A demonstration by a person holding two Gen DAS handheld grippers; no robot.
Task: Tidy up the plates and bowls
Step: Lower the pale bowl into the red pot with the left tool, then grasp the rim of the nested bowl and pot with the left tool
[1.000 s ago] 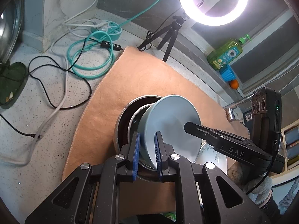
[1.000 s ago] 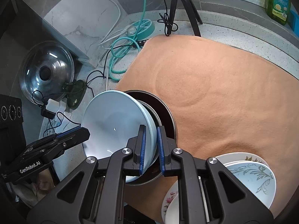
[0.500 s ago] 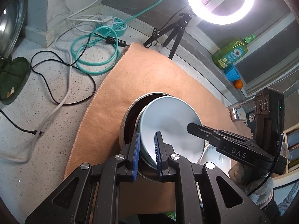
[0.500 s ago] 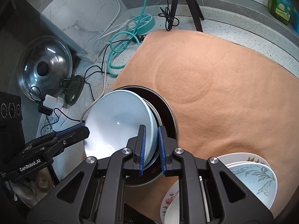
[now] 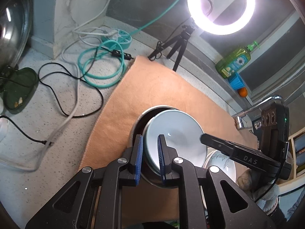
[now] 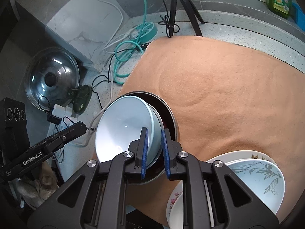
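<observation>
A pale blue bowl [image 5: 177, 131] [image 6: 125, 129] rests inside a dark bowl with a steel rim [image 5: 141, 116] [image 6: 169, 116] on the orange mat [image 5: 152, 89] [image 6: 228, 87]. My left gripper [image 5: 149, 152] straddles the blue bowl's near rim, jaws slightly apart. My right gripper [image 6: 154, 150] straddles the opposite rim, jaws also parted around it. Each gripper shows in the other's view. A stack of floral plates and a bowl [image 6: 257, 181] [image 5: 221, 164] sits beside the dark bowl.
Coiled teal and black cables [image 5: 101, 70] and a power strip [image 5: 118, 38] lie on the speckled counter. A steel pot lid [image 6: 51, 76], ring light on a tripod [image 5: 221, 5], green soap bottle [image 5: 234, 61] and a faucet [image 5: 253, 110] surround the mat.
The blue bowl has come down from a tilted, lifted pose and settled lower into the dark bowl. Both grippers' jaws have opened slightly wider around its rim.
</observation>
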